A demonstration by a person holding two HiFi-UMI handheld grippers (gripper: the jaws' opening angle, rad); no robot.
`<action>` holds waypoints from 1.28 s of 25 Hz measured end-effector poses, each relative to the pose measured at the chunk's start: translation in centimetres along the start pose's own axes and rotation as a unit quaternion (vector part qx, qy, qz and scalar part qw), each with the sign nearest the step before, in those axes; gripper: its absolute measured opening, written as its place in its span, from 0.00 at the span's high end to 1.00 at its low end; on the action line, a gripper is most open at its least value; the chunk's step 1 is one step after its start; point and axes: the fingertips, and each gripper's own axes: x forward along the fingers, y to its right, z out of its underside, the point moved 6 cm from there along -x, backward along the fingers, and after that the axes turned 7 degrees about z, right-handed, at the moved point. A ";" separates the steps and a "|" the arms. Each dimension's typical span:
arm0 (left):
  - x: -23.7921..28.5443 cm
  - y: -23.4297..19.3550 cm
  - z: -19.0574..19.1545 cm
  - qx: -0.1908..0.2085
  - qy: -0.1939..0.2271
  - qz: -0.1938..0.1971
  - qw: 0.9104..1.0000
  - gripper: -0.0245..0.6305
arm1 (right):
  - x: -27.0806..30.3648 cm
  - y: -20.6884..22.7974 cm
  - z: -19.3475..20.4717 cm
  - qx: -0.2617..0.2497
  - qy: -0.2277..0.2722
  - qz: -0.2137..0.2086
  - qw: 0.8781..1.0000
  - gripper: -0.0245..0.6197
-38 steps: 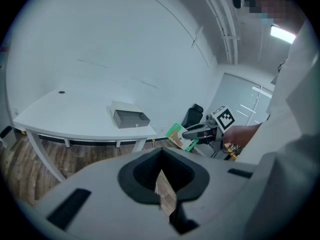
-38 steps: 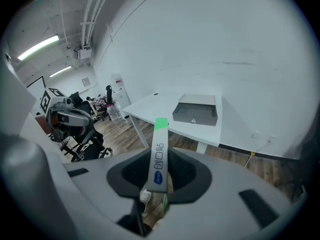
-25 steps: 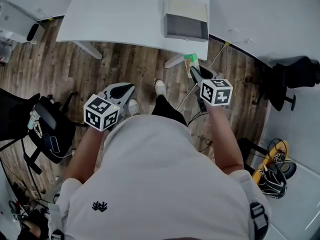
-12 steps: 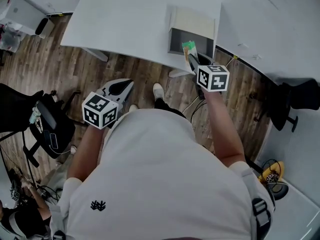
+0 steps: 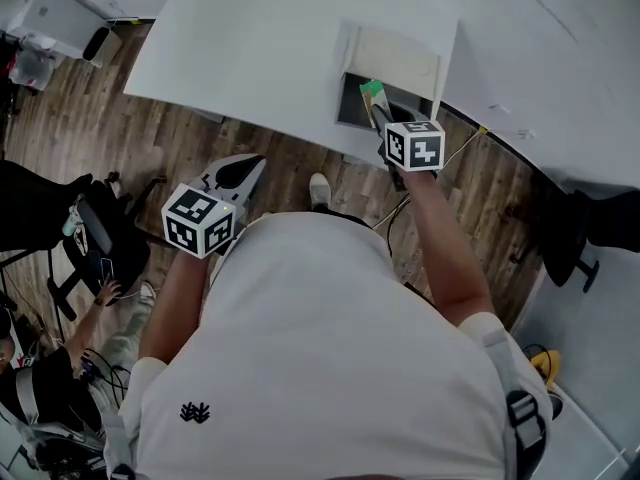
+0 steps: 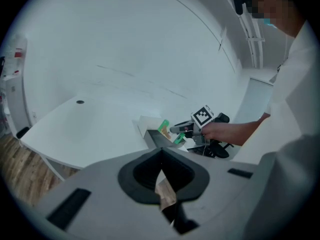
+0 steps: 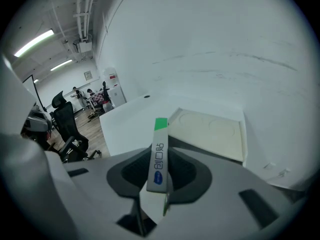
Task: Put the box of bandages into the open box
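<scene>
The open box (image 5: 349, 96) stands on the white table (image 5: 250, 38) near its front edge, its pale lid (image 5: 398, 54) folded back. My right gripper (image 5: 379, 120) is shut on the box of bandages (image 5: 372, 92), a slim white carton with a green end, and holds it upright over the open box's front rim. In the right gripper view the box of bandages (image 7: 159, 156) stands between the jaws, with the lid (image 7: 210, 134) beyond it. My left gripper (image 5: 257, 164) hangs over the wooden floor, short of the table, jaws together and empty.
A black office chair (image 5: 95, 238) stands at the left and another (image 5: 600, 228) at the right. Someone sits at the lower left (image 5: 45, 393). Cables (image 5: 455, 148) run down from the table's edge to the floor.
My right gripper has carried the box of bandages forward, from over the floor by the table's edge to above the open box. My left gripper has moved forward slightly.
</scene>
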 end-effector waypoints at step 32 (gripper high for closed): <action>0.7 -1.6 -1.2 -0.041 0.006 -0.082 0.996 0.95 | 8.9 -0.2 1.7 -0.090 -0.058 -0.017 0.994 0.81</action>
